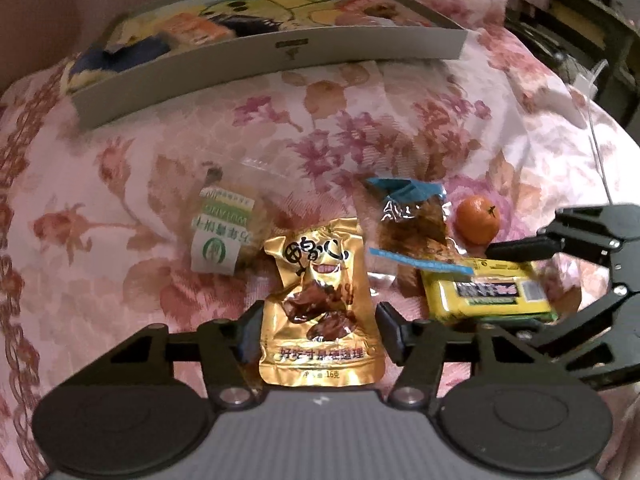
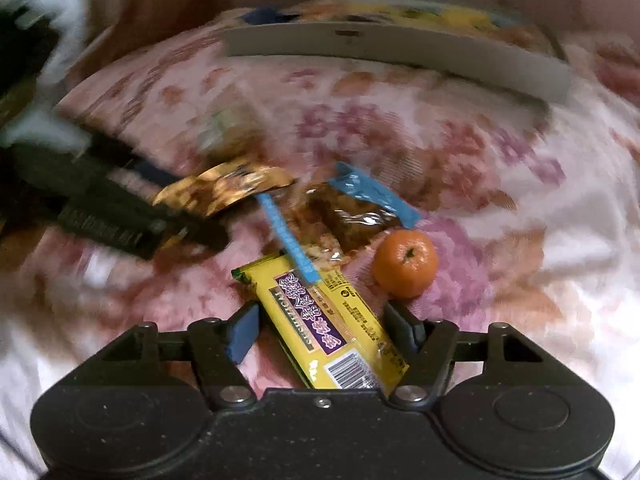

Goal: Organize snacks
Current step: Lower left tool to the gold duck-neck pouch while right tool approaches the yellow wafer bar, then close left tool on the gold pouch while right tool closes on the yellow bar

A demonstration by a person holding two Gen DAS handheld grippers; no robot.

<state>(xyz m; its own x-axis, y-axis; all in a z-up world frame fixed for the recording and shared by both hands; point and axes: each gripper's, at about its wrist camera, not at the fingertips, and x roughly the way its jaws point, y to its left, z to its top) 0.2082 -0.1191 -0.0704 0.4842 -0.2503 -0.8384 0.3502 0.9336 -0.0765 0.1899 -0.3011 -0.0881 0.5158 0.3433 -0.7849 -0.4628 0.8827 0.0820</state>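
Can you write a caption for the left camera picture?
Left gripper straddles a gold snack pouch on the floral cloth.

My left gripper (image 1: 318, 330) sits low with its jaws spread wide, one finger (image 1: 250, 330) on each side. My right gripper (image 2: 322, 334) is also low and wide open, reaching in just to the right of the left.

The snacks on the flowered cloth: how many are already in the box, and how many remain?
Several packets already lie in the grey box. In hand: the open left hand-held gripper straddles the gold pouch, the open right hand-held gripper straddles the yellow bar. Left: green-labelled packet, blue-edged packet, mandarin.
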